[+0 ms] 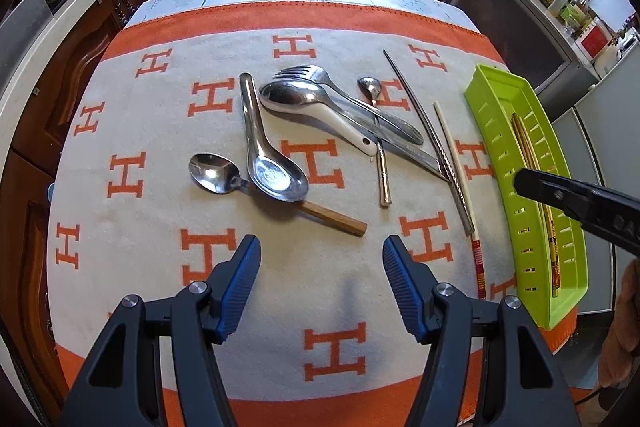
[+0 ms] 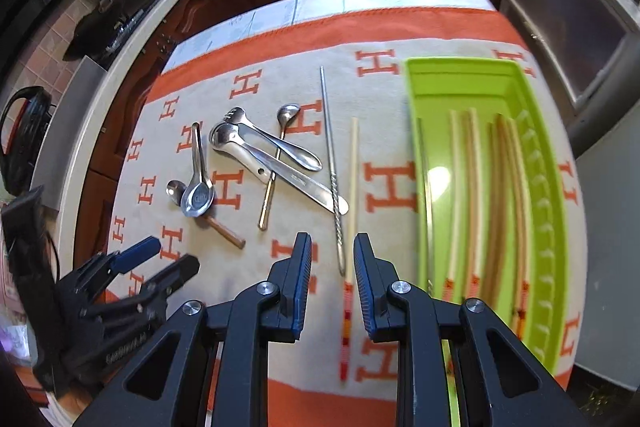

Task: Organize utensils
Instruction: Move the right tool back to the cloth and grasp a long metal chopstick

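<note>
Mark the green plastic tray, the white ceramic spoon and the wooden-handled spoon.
green plastic tray (image 2: 460, 75): right wrist view, far wall.
white ceramic spoon (image 1: 340, 121): left wrist view, mid handle.
wooden-handled spoon (image 1: 336, 217): left wrist view, wooden handle.

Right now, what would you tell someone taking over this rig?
Left gripper: jaws open, empty, above the cloth near the spoons.
Right gripper: jaws open, empty, straddling the pale chopstick beside the metal chopstick.
Done: several chopsticks lie in the green tray.
Left: those two chopsticks, plus the spoons, fork and knife piled on the cloth.
</note>
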The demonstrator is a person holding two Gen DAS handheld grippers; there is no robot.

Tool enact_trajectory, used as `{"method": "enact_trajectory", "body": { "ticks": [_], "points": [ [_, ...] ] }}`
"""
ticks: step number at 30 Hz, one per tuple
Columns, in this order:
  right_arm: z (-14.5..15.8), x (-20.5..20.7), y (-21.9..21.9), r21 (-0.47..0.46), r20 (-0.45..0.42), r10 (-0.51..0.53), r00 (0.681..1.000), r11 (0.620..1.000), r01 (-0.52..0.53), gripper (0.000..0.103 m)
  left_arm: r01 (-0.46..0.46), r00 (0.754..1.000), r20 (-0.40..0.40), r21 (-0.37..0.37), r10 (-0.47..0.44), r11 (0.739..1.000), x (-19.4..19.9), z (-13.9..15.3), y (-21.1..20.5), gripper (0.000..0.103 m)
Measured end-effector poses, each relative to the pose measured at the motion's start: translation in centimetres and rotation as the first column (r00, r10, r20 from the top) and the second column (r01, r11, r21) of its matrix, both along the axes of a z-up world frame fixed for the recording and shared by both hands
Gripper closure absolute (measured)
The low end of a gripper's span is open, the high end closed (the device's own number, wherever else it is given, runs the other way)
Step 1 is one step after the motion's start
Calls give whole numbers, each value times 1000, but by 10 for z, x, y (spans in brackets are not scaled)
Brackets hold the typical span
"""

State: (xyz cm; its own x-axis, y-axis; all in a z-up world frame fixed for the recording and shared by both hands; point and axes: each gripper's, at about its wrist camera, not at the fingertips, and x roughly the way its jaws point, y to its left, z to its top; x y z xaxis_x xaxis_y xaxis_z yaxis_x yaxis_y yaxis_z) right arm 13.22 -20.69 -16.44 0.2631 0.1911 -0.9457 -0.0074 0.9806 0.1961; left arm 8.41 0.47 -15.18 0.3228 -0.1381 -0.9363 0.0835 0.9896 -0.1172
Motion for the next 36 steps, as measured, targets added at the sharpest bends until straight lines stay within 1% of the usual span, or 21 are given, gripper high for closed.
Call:
{"method": "enact_trajectory", "body": {
  "ticks": [4,10,15,21,25,28,29,31,32,34,35,36],
  "points": [
    [-15,35,11,1,-41,0,999,1000,0,83,-11,1000,15,0,11,1000,14,4,8,41],
    [-53,81,16,8,-136,-28,990,1000,29,87,-25,999,30,-15,26,1000,32,7,13,41],
    [-77,100,17,-21,-174,-33,984,999,30,89,-18,1000,13,-23,19,1000,38,0,11,41],
    [-96,112,21,-55,-189,-33,981,998,23,89,-26,1000,2,-28,27,999,42,-5,14,41],
    [-100,118,37,-130,-181,-4,984,991,-20,89,-29,1000,-11,-33,28,999,43,-8,14,41],
    [-101,117,52,-217,-181,35,983,973,-74,93,-28,1000,-13,-36,28,999,42,-8,14,41],
    [-101,117,55,-243,-176,44,983,966,-87,96,-27,1000,-13,-35,27,999,42,-8,14,41],
    [-101,117,58,-266,-168,51,984,959,-96,97,-24,1000,-13,-33,24,999,42,-8,13,41],
    [-101,116,58,-266,-164,53,985,959,-96,97,-23,1000,-13,-32,23,999,42,-7,12,41],
    [-100,115,53,-226,-159,44,986,971,-80,98,-20,1000,-13,-31,20,999,41,-6,11,41],
    [-97,113,47,-172,-158,34,987,983,-62,98,-19,1000,-11,-31,19,999,40,-4,10,41],
    [-94,108,42,-141,-153,24,988,989,-46,98,-17,1000,-9,-31,17,999,38,-3,9,41]
  ]
}}
